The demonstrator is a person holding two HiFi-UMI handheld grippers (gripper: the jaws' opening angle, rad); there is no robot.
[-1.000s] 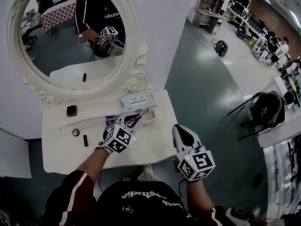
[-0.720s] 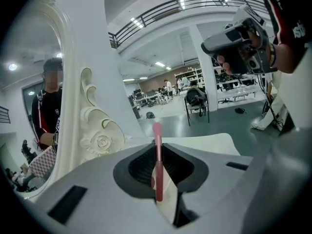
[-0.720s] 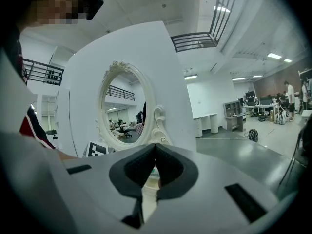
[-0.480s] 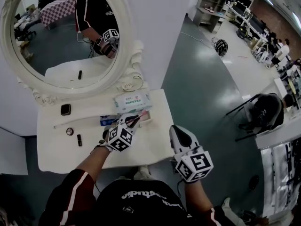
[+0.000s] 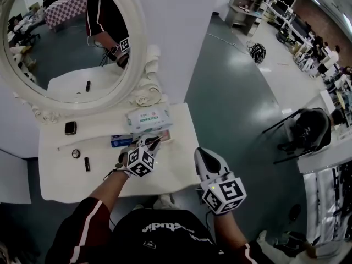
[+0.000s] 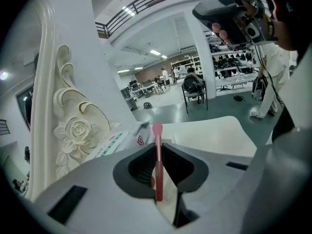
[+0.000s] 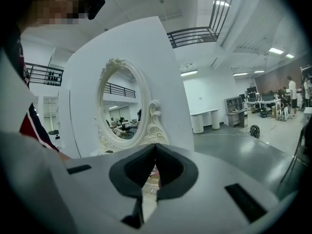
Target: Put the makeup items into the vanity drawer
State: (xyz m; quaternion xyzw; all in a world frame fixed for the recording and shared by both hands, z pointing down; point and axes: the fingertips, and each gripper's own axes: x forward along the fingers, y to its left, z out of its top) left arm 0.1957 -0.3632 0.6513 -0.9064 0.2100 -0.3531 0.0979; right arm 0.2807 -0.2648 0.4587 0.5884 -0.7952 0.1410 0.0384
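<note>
white vanity table under an oval mirror; no open drawer shows in any view.

step in hand, as judged: one makeup item picked and carried, not yet stowed. other items lie on the table top: wipes pack by the mirror foot, dark compact, small round pot and lipstick at the left.

right hand-held gripper hangs off the table's front right edge, jaws pressed together, nothing between them.

left hand-held gripper is over the table middle, just in front of the wipes pack, clenched on a pink brush.

next move likely needs the drawer front found and pulled by the free right one, then the brush lowered in and let go. risk: a thin shaft may swing in the pads.

brush: slim pink stick, standing upright between the pads, rounded pink end poking out past the jaw tips; bristles cannot be made out.
</note>
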